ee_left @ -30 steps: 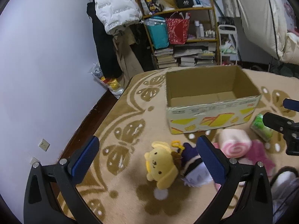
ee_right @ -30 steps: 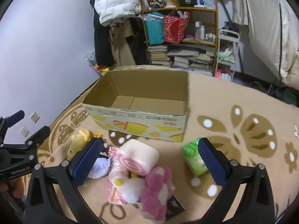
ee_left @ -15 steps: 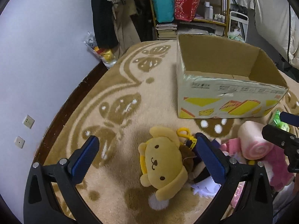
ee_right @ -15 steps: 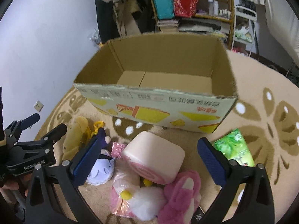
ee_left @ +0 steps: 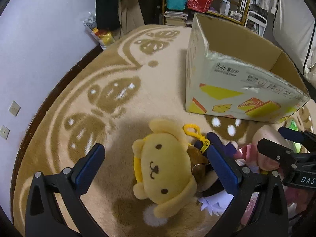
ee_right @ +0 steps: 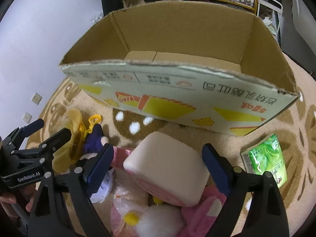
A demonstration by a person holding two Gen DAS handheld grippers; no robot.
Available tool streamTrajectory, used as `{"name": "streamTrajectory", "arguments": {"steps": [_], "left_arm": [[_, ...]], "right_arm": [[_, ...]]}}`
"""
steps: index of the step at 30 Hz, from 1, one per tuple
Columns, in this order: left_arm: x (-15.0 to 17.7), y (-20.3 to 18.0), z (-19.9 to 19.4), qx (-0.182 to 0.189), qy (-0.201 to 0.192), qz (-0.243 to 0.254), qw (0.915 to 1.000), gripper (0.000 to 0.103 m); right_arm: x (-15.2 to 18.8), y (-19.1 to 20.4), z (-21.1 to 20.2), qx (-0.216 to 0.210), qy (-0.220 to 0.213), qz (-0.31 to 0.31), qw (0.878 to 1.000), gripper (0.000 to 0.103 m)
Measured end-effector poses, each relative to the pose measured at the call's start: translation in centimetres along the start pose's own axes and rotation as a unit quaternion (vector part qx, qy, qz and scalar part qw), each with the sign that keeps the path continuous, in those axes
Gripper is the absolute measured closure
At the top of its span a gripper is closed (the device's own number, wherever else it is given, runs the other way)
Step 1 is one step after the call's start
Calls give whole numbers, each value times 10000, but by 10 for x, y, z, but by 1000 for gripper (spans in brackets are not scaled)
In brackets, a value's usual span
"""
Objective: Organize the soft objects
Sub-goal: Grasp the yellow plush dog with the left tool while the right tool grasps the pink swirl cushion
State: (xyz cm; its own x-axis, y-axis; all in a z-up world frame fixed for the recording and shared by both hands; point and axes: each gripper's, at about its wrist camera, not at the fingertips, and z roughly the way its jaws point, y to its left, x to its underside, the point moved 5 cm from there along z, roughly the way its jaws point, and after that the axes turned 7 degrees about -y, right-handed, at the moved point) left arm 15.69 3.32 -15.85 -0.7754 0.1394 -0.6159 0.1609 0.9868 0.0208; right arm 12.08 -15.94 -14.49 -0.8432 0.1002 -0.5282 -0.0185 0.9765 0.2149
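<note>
A yellow dog plush with a yellow clip lies on the rug between the open jaws of my left gripper. A dark purple plush lies against its right side. My right gripper is open around a pink swirl-roll cushion, which rests on a pile with a white flower plush and a pink plush. An open, empty cardboard box stands just beyond; it also shows in the left wrist view.
A green tissue pack lies on the rug at the right of the pile. The beige patterned rug ends at a dark floor strip by the left wall. Shelves with bags and books stand behind the box.
Both grippers have moved down and forward. The yellow plush now sits between the left jaws, and the pink cushion between the right jaws. Both stay open.
</note>
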Motion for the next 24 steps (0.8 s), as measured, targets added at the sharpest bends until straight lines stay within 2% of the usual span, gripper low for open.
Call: {"name": "streamTrajectory", "arguments": {"steps": [5, 7, 10, 11, 12, 13, 15, 16, 17, 21, 23, 24], "left_arm": [[9, -2, 12, -82, 153, 99, 9998, 0], [16, -3, 19, -48, 312, 53, 9995, 0], [21, -3, 23, -83, 360, 16, 9993, 0], [21, -2, 23, -88, 363, 5, 9993, 0], [21, -1, 24, -95, 412, -11, 9991, 0], [23, 0, 25, -112, 482, -53, 9988, 0], [26, 3, 26, 26, 583, -238, 9980, 8], [28, 3, 27, 156, 667, -360, 9970, 24], [30, 4, 29, 212, 765, -446, 9959, 30], [30, 2, 25, 180, 662, -340, 9971, 36], [28, 1, 21, 85, 556, -263, 9981, 44], [27, 1, 18, 16, 493, -222, 9985, 45]], "right_arm": [[13, -13, 16, 241, 346, 201, 9989, 14], [20, -20, 22, 147, 494, 417, 9978, 14], [17, -23, 19, 105, 462, 480, 9977, 29], [17, -24, 18, 94, 455, 483, 9978, 38], [17, -24, 16, 92, 445, 493, 9977, 44], [17, -25, 15, 99, 424, 508, 9978, 44], [13, -27, 9, 81, 423, 509, 9978, 47], [13, -27, 8, 73, 415, 510, 9978, 48], [12, -29, 7, 58, 396, 524, 9978, 49], [17, -23, 7, -2, 300, 517, 9982, 56], [17, -23, 4, -26, 240, 487, 9985, 59], [17, -21, 2, -48, 226, 490, 9985, 60]]}}
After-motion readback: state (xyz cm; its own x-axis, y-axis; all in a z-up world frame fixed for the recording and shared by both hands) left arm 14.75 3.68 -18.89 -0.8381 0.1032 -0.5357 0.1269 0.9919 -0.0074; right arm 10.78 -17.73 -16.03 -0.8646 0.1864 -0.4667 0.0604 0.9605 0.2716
